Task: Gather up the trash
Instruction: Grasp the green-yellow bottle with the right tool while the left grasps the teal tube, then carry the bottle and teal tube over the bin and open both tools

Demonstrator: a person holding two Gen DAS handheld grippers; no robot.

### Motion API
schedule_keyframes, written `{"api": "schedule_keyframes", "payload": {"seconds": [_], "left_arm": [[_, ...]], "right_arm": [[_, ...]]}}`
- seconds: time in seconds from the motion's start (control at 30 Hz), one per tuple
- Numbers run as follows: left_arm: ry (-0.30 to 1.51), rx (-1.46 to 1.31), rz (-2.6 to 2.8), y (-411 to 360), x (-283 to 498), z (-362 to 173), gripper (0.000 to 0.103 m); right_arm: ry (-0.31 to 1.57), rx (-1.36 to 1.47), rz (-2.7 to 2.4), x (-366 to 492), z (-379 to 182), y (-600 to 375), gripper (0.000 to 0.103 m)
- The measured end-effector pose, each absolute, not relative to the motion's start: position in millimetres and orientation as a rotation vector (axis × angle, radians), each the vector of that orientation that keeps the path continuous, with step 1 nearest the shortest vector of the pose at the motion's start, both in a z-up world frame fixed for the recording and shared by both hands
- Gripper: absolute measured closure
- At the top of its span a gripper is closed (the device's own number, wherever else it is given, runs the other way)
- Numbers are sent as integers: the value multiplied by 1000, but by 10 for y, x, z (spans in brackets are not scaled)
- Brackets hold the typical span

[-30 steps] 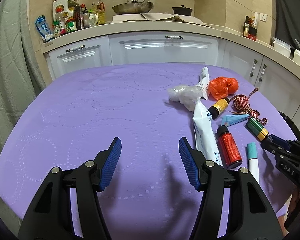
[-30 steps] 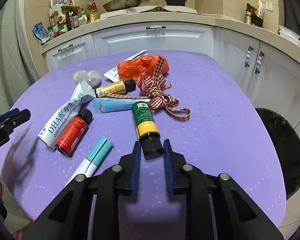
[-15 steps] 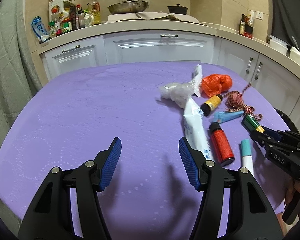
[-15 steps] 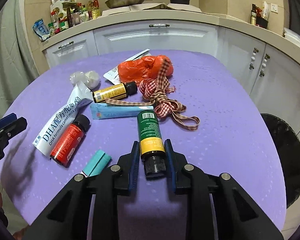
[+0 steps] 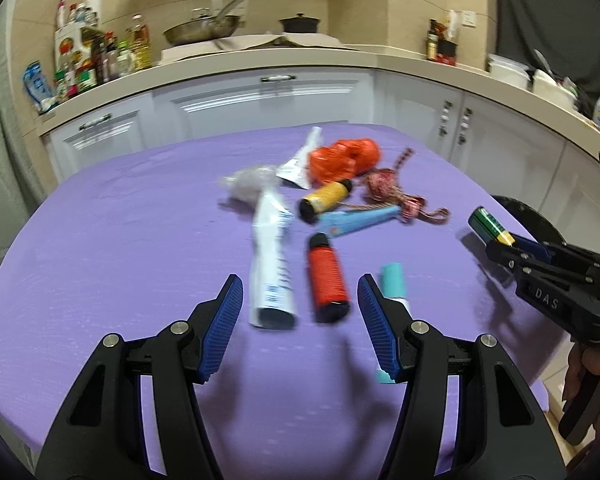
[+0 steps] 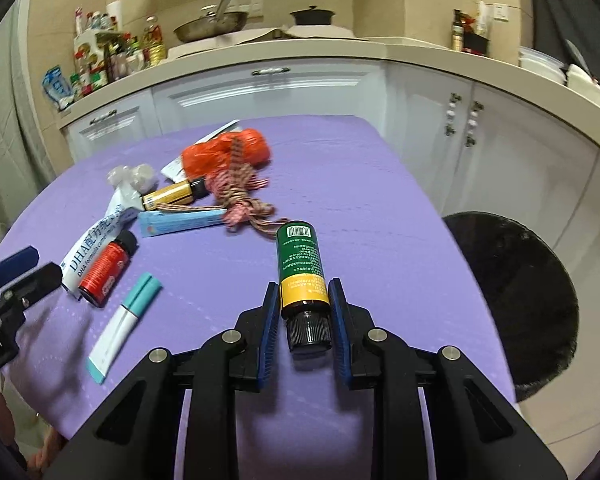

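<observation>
My right gripper (image 6: 303, 292) is shut on a green bottle (image 6: 300, 256) with a yellow band and black cap, held just above the purple table (image 6: 380, 200). The left wrist view shows that bottle (image 5: 490, 228) at the far right in the right gripper (image 5: 500, 246). My left gripper (image 5: 300, 284) stands open over the table. A red bottle (image 5: 327, 276) and a white tube (image 5: 270, 264) lie just beyond its fingers, and a teal tube (image 5: 394, 280) lies by its right finger. Farther back lie a yellow bottle (image 5: 326, 200), a blue tube (image 5: 360, 220), an orange bag (image 5: 344, 158), a checked ribbon (image 5: 392, 188) and clear plastic (image 5: 248, 184).
A black-lined bin (image 6: 512, 280) stands on the floor beside the table's right edge. White kitchen cabinets (image 6: 260, 100) and a counter with bottles and a pan run behind the table. A hand (image 5: 596, 384) holds the right gripper's handle.
My right gripper closed on the green bottle and carried it off the pile towards the right. My left gripper moved right, so the red bottle and white tube now lie ahead of it.
</observation>
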State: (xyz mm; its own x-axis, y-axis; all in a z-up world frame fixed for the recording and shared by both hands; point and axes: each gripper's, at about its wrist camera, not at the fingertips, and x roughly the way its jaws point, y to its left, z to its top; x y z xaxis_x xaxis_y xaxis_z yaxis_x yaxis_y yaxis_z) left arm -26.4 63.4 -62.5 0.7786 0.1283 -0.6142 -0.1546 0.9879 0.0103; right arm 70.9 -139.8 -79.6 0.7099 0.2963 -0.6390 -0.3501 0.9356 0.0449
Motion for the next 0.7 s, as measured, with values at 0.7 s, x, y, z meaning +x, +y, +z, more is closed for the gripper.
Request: {"api": "schedule_keyframes", "payload": {"seconds": [0.7], "left_arm": [[728,58,45,39,-137,-1007,83]], "right_arm": [[677,-19,294,678,-855,-1845,77]]}}
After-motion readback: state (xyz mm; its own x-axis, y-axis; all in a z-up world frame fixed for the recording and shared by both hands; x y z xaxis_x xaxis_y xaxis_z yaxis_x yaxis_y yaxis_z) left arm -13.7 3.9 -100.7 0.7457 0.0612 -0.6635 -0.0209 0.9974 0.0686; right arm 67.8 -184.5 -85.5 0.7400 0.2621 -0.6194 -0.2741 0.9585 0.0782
